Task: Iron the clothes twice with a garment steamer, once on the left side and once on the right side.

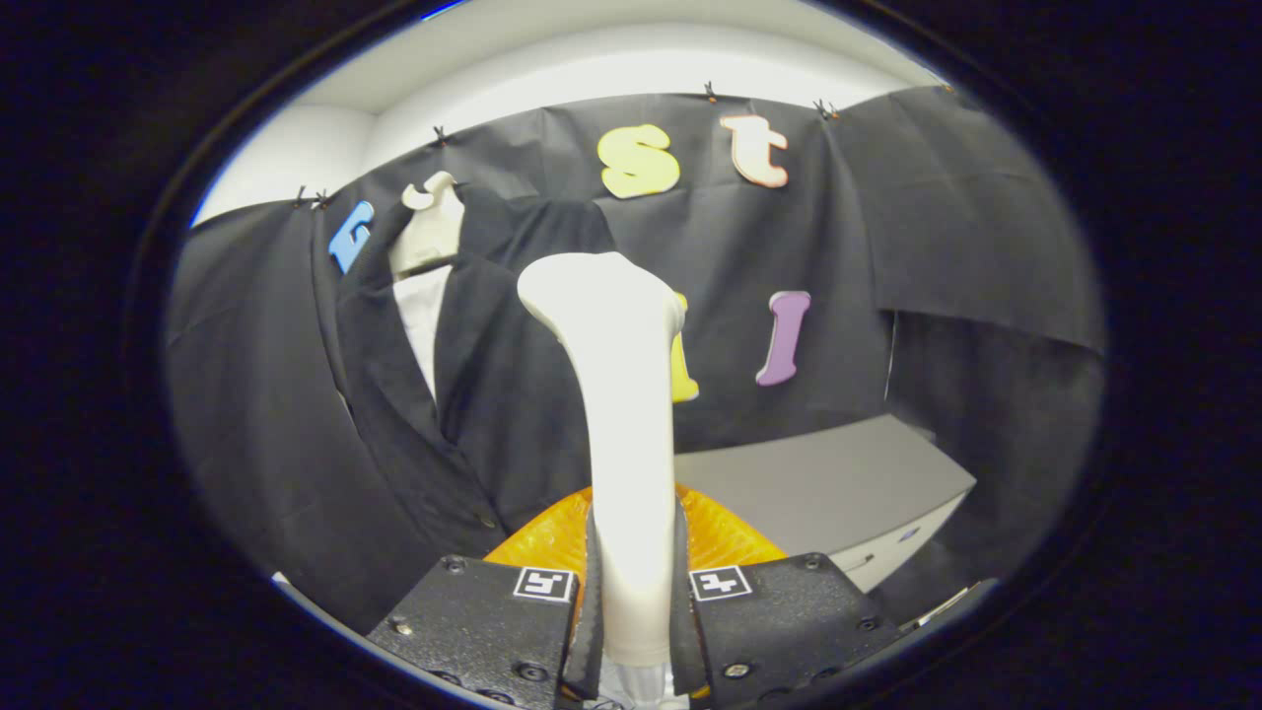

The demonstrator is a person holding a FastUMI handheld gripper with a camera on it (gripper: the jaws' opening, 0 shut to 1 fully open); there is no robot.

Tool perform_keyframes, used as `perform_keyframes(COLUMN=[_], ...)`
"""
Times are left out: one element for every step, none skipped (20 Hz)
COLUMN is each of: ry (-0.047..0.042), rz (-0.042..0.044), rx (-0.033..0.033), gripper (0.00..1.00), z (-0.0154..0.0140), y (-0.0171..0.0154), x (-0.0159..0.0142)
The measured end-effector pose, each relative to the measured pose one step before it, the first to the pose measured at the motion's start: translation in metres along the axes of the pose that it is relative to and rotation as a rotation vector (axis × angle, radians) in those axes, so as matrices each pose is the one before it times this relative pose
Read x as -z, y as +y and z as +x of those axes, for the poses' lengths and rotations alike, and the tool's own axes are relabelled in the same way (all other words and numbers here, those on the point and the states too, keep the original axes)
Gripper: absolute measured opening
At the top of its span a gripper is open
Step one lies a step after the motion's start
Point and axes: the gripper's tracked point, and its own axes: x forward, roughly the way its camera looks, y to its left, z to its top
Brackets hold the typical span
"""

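far left: black cloth wall [246, 394] hanging in folds. just beside it, a dark jacket [473, 394] on a pale hanger [429, 232], hung against the wall, lapels open over a strip of white shirt [422, 320]. jacket beyond the fingers and to the left of them, its lower hem dropping behind the left finger block.

middle: gripper [631, 602] closed on the steamer [616, 414], both fingers pressed against the sides of its pale handle. handle upright between the fingers, widening to a rounded head level with the jacket's chest, just right of the jacket; touching or apart cannot be told. orange ribbed part [537, 542] spreading out behind the handle's base, just above the fingers.

right: grey cabinet [838, 483] with a flat top, beyond the right finger, set against the wall. more black cloth hanging past it, well apart from the jacket.
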Motion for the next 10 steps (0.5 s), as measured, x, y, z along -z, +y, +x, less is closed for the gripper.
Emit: perform_keyframes(ry=[-0.03871,-0.03418,-0.03953,-0.03027,-0.02675,-0.01815,-0.01601,-0.01437,-0.00833,-0.01324], rz=[-0.01073,-0.02027,-0.01704,-0.0247,-0.01094,-0.00565,0.00733,0.00722,-0.00263,-0.00749], rx=[-0.00618,-0.0036,-0.00039,0.00408,0.00856,0.00313,-0.00102,-0.00026,0.00503,0.0113], gripper=[0.3,0.3,0.3,0.3,0.3,0.3,0.3,0.3,0.3,0.3], z=[0.00509,0.00407,0.00538,0.00575,0.00702,0.00861,0.00579,0.00872,0.01036,0.00943], y=[0.00991,0.00861,0.00731,0.00562,0.0047,0.0046,0.00487,0.00368,0.003,0.00043], x=[-0.01162,-0.01307,-0.01102,-0.01064,-0.00775,-0.00586,-0.00585,-0.00558,-0.00245,-0.00401])
